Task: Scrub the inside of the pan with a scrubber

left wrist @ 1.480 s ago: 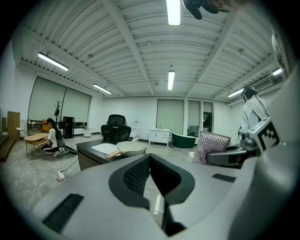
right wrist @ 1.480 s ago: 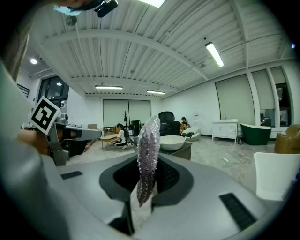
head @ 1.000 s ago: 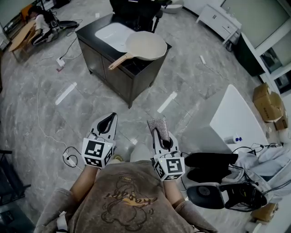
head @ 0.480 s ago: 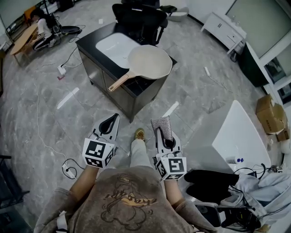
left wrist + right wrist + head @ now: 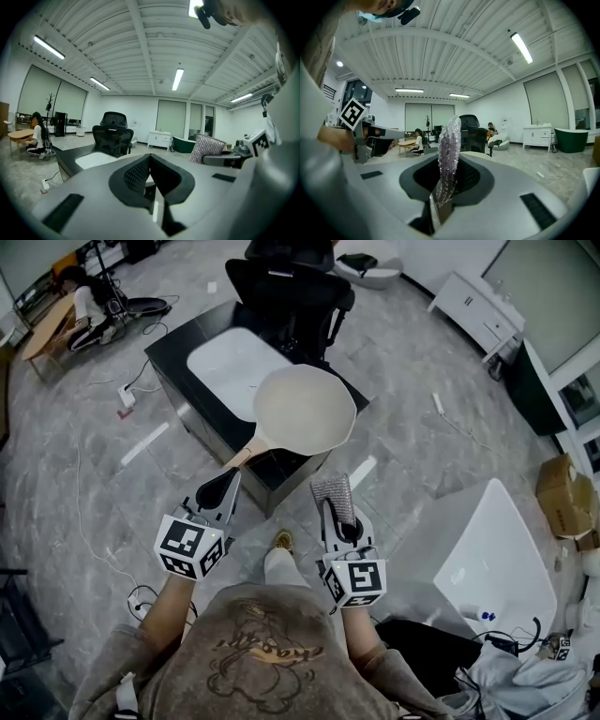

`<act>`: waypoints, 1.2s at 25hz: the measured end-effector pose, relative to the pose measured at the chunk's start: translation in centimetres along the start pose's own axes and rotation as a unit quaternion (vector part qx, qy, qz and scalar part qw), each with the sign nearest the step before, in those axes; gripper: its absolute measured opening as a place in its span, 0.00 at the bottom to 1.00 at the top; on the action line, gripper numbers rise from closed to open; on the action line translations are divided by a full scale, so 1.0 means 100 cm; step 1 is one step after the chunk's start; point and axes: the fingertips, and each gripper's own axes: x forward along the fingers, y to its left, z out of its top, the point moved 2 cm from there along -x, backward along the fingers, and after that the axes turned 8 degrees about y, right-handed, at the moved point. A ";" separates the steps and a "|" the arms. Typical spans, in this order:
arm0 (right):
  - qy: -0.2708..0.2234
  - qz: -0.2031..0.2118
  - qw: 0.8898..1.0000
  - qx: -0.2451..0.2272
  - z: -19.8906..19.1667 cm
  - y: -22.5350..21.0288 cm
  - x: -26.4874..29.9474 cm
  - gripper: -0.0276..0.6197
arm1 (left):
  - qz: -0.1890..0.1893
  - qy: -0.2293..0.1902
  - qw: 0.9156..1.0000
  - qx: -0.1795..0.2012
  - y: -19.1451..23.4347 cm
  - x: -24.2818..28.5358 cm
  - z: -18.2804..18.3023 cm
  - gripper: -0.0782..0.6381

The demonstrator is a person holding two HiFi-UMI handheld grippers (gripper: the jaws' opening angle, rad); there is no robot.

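A cream pan [image 5: 307, 408] with a wooden handle [image 5: 244, 452] lies on the black counter [image 5: 171, 350], its handle pointing toward me over the near edge. My left gripper [image 5: 224, 484] is shut with nothing in it, its tips just short of the handle's end; the left gripper view shows the pads [image 5: 140, 172] pressed together. My right gripper [image 5: 336, 512] is shut on a silver mesh scrubber [image 5: 332, 491], which stands upright between the jaws in the right gripper view [image 5: 448, 154]. It hovers in front of the counter, below the pan.
A white basin [image 5: 232, 362] is set in the counter behind the pan. A black office chair [image 5: 291, 285] stands beyond it. A white table [image 5: 495, 554] is at the right, cardboard boxes [image 5: 564, 486] further right, and cables [image 5: 103, 531] lie on the grey floor.
I have walked toward the counter: the pan and counter now sit much closer to both grippers. The left gripper's tips have come near the handle. Both grippers stay as they were.
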 end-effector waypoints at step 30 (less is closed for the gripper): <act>0.047 0.054 0.997 0.004 0.045 -0.076 0.171 0.15 | 0.024 0.142 0.989 -0.023 0.139 0.183 0.019 0.38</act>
